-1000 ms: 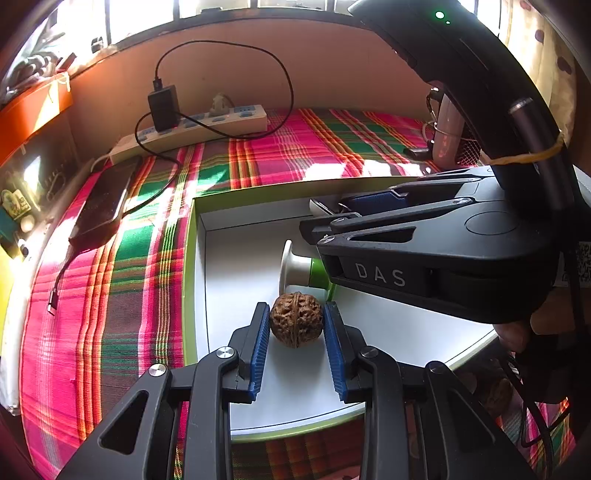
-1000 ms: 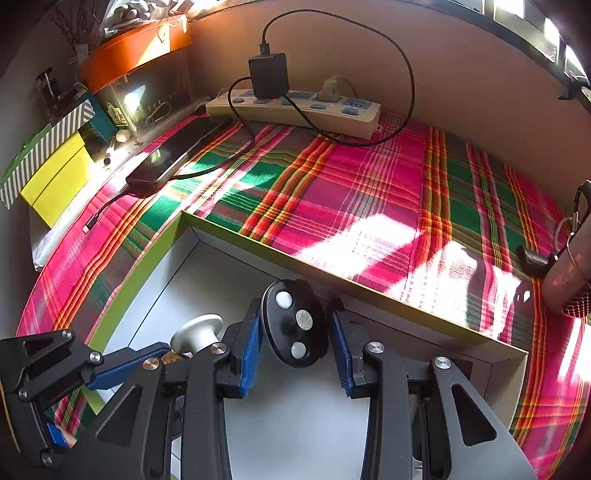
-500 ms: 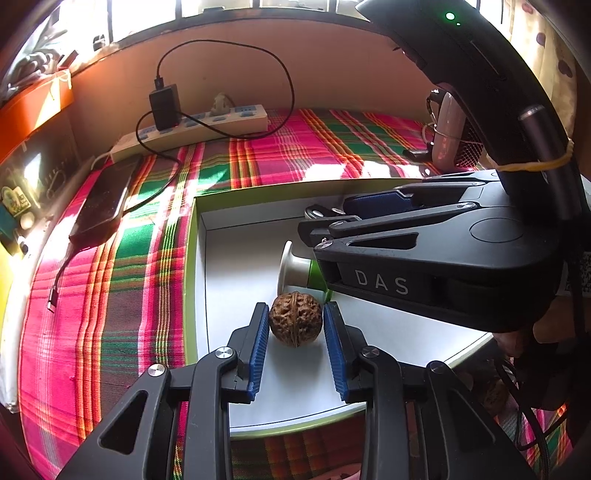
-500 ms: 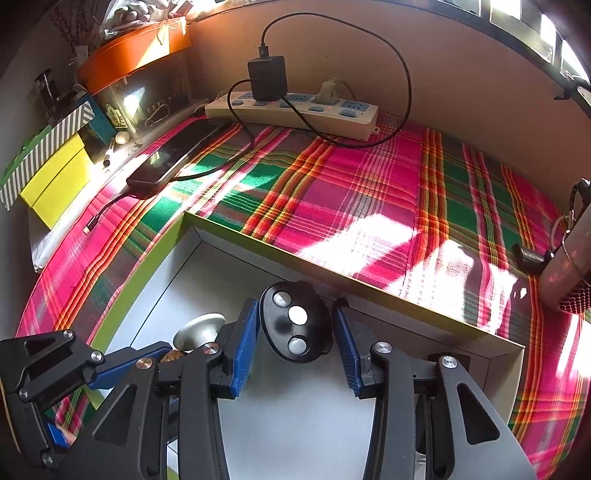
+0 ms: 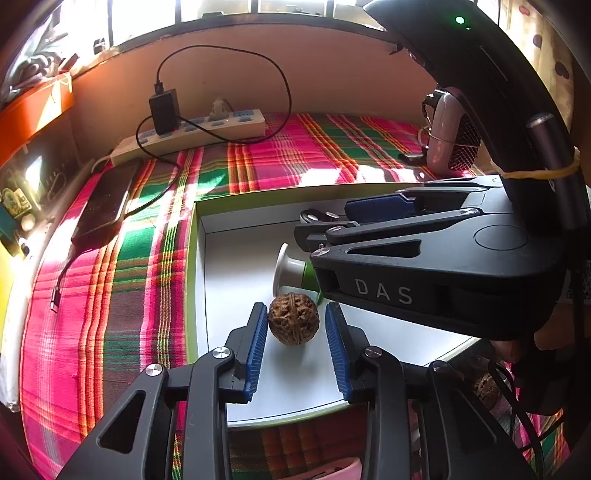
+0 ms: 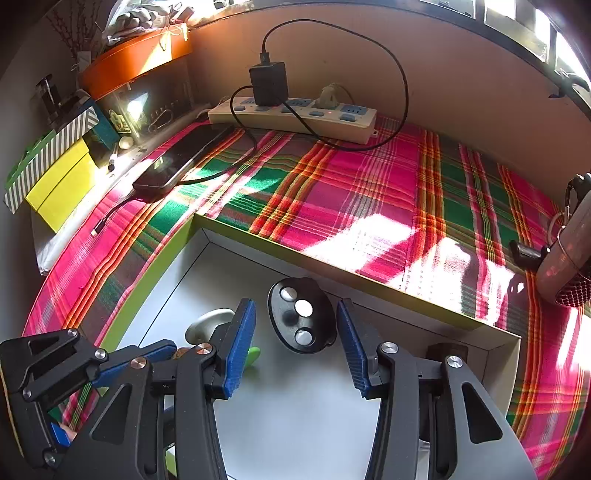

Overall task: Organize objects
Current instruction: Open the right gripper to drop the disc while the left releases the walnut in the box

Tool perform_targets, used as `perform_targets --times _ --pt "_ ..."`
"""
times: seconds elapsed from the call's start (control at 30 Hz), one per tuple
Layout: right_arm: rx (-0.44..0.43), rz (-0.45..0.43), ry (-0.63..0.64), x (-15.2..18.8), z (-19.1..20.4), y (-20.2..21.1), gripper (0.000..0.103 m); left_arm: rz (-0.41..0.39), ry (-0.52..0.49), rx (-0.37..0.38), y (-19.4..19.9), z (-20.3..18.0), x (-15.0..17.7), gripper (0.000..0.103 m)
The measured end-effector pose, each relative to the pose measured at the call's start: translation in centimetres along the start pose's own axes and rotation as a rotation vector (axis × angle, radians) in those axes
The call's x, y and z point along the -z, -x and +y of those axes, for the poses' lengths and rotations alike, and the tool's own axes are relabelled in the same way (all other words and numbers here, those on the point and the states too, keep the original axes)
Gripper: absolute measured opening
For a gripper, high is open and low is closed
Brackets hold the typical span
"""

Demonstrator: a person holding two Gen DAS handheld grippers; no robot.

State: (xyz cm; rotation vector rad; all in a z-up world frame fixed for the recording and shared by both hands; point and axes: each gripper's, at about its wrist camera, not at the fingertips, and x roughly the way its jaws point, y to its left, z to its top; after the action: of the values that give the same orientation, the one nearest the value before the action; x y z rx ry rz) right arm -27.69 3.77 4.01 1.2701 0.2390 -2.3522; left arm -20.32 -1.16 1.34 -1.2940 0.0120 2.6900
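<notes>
Both tongs wider: walnut (image 5: pixel 293 324), disc (image 6: pixel 302 319) free.

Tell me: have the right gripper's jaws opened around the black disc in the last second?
Yes. The right gripper jaws now stand apart from the black disc, gaps on both sides; a second ago they touched it. The disc sits by the box wall.

sunlight pours across the pink, green and orange plaid cloth (image 6: pixel 373 192), laying bright patches on it. behind the cloth rises a plain beige wall (image 6: pixel 461 85), with window panes (image 5: pixel 147 14) glowing white above it. at the cloth's left edge, an orange shelf (image 6: pixel 136 59) catches the sun; a spotted cream curtain (image 5: pixel 546 55) hangs off to the right.
</notes>
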Motion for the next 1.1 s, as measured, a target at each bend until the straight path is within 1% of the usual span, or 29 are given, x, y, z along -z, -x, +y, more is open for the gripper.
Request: perform_targets --times 0.23,0.63,0.83,1.1 --pt "-0.005 -0.017 -0.018 0.5 0.0 1.0 0.047 -0.015 -0.006 0.007 1.0 -0.3 0.3 0.031" --pt "0.004 -0.078 -0.062 1.8 0.0 4.4 0.047 -0.042 -0.012 0.012 3.3 -0.2 1.1 0.031" --pt "0.021 -0.105 -0.08 3.1 0.1 6.2 0.047 -0.059 -0.016 0.016 4.7 -0.4 1.7 0.031" --pt "0.038 -0.143 -0.118 5.7 0.3 8.6 0.047 -0.083 -0.016 0.017 6.5 -0.4 2.9 0.031"
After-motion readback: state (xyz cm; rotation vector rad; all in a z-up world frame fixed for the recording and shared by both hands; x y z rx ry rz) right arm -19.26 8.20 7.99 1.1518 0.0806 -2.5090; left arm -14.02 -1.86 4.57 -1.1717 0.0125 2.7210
